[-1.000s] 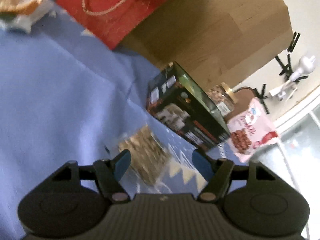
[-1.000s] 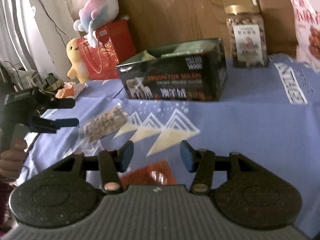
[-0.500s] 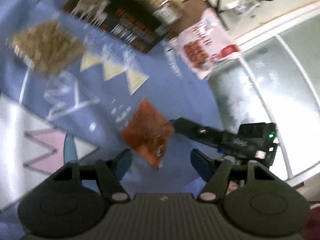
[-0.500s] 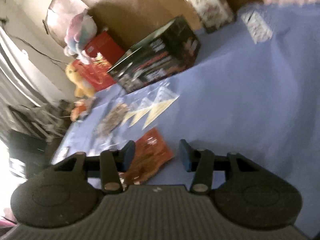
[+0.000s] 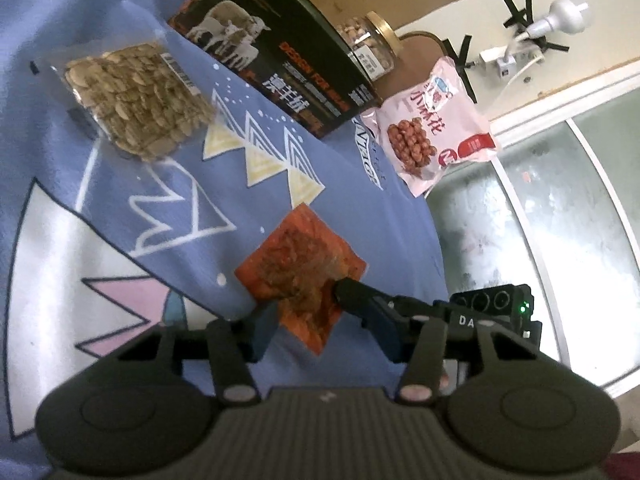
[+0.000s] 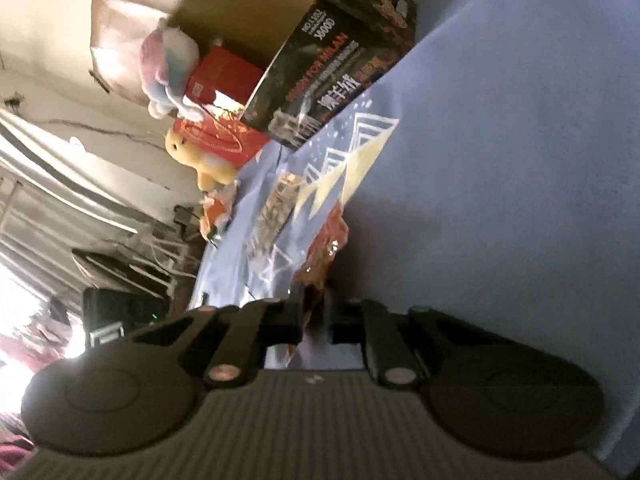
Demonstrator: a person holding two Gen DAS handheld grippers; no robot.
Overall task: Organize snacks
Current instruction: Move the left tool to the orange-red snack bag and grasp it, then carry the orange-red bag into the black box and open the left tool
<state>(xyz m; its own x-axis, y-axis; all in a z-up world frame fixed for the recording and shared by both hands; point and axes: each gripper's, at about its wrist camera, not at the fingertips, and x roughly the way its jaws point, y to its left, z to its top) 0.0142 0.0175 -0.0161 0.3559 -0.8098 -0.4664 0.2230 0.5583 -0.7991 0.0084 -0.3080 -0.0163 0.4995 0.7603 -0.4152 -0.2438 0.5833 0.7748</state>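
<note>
An orange-red snack packet (image 5: 300, 268) lies on the blue cloth. My right gripper (image 6: 314, 316) is shut on its edge (image 6: 326, 248); in the left wrist view its dark fingers (image 5: 360, 296) reach the packet from the right. My left gripper (image 5: 324, 332) is open and empty, hovering just above the packet's near corner. A clear bag of seeds (image 5: 136, 96) lies to the far left. A black open box (image 5: 280, 52) stands behind it. A pink snack bag (image 5: 432, 120) and a nut jar (image 5: 372, 48) sit at the far right.
The blue patterned cloth (image 5: 100, 208) covers the table. Red gift bags (image 6: 224, 128), a pastel plush toy (image 6: 168, 68) and a yellow duck toy (image 6: 200, 156) stand by the wooden board at the back. The table edge drops off at the right toward a glass door (image 5: 560, 220).
My right gripper has rolled onto its side, dropped to the orange packet and shut on its edge. My left gripper has swung from the seed bag over to the orange packet.
</note>
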